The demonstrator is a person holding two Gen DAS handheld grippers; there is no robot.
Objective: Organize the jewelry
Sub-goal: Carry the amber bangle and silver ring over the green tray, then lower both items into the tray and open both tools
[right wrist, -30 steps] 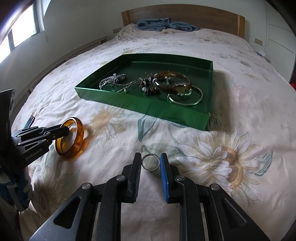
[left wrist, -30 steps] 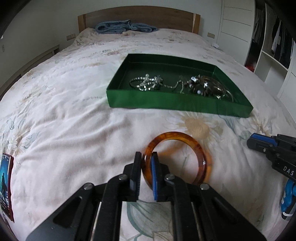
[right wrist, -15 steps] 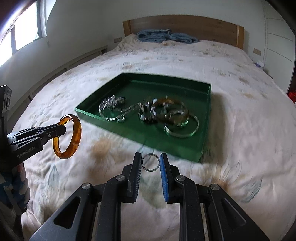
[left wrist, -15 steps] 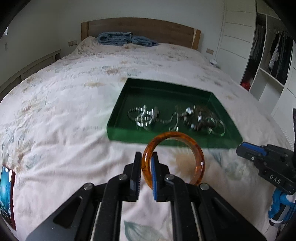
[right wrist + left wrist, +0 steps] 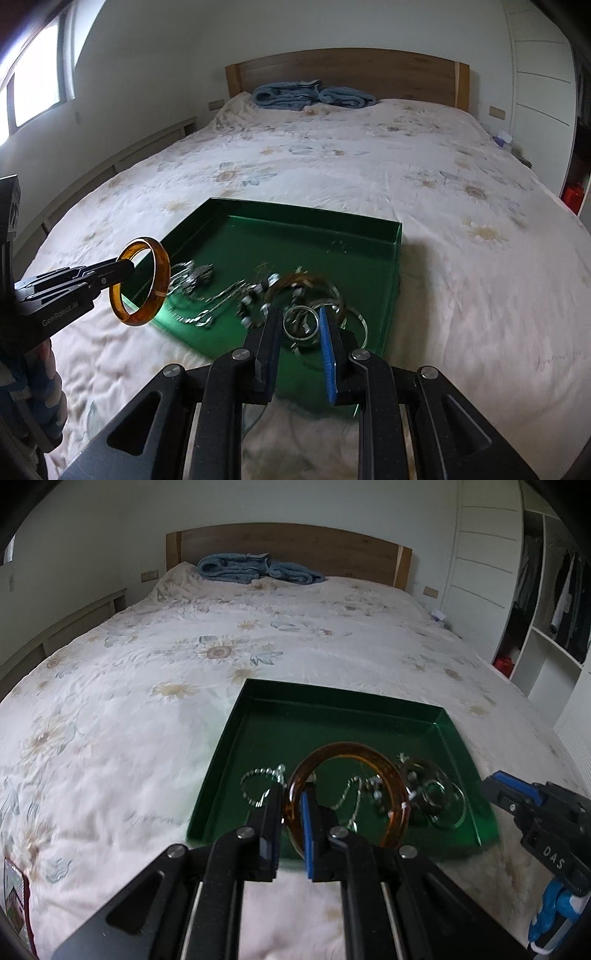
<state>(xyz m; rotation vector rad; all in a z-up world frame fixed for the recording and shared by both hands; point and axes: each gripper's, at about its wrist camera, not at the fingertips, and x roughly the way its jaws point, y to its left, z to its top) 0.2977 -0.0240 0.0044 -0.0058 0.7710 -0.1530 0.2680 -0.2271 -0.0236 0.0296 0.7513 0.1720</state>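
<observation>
Jewelry tray (image 5: pixel 452 727) on floral bedspread (image 5: pixel 147 686)

Both tools (image 5: pixel 293 812) (image 5: pixel 299 325) clamped, tilted downward

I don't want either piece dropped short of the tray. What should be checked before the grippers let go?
1. Left gripper shut on the amber bangle: ok.
2. Right gripper shut on the small silver ring: ok.
3. Bangle over the green tray: cannot tell; in the right wrist view it hangs at the tray's left edge.
4. Ring over the tray: cannot tell; seen in line with the jewelry pile, depth unclear.
5. Free tray floor for landing: ok, the far half is bare.
6. Grippers apart from each other: ok.
</observation>
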